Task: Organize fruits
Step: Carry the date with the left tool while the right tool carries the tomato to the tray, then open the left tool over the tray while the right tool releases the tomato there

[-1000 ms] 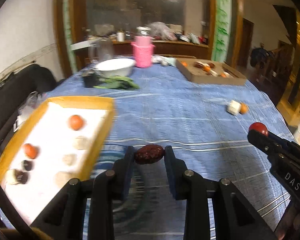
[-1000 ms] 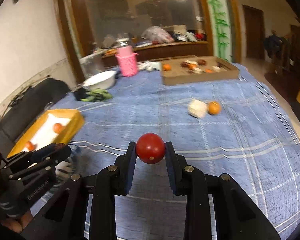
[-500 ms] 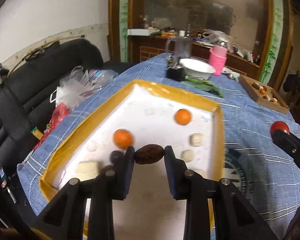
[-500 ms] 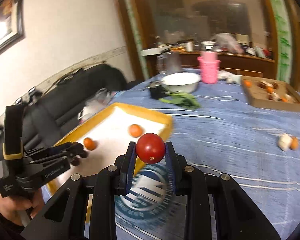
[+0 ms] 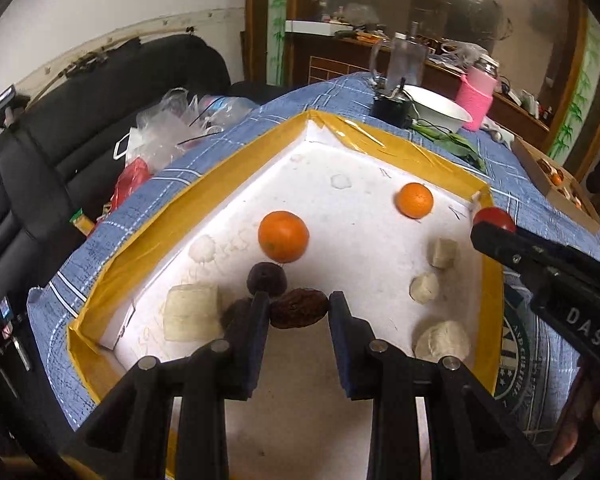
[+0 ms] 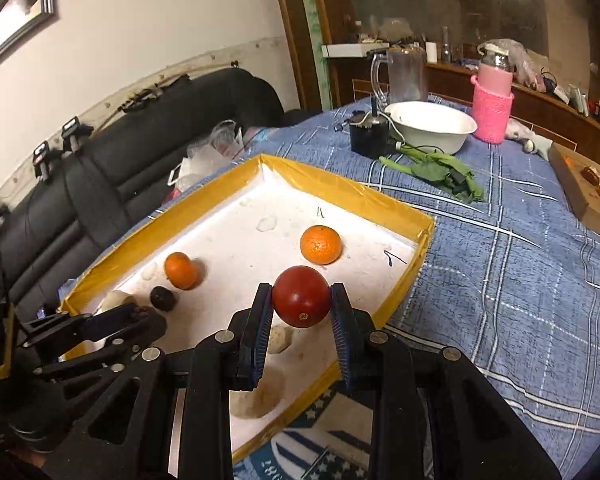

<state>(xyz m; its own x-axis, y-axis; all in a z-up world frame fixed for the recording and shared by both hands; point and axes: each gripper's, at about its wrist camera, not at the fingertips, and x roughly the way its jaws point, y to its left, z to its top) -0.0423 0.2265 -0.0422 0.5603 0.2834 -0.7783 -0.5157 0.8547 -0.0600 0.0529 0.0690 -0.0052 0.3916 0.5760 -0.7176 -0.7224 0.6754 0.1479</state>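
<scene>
Two grippers are in view, each loaded. Left gripper (image 5: 299, 309) clamps a brown date (image 5: 299, 308) between its pads, above the near part of the tray (image 5: 140, 248). Right gripper (image 6: 301, 300) clamps a red tomato (image 6: 301, 296), over the tray's near right side.

Tray: white foam floor, yellow taped rim, resting on a blue checked cloth (image 6: 520, 272).

Contents, left wrist view, clock directions from the date:
- large orange (image 5: 283, 236) at 12 o'clock;
- small orange (image 5: 414, 200) at 1 o'clock, near the far right rim;
- dark fruit (image 5: 266, 278) at 11 o'clock, just beside the date;
- pale chunk (image 5: 191, 312) at 9 o'clock;
- three pale pieces (image 5: 425, 287) between 2 and 4 o'clock.

Beyond the tray: white bowl (image 6: 430, 125), pink jar (image 6: 493, 109), green leaves (image 6: 440, 172). Cardboard box (image 6: 580, 188) with fruit at the right edge.
</scene>
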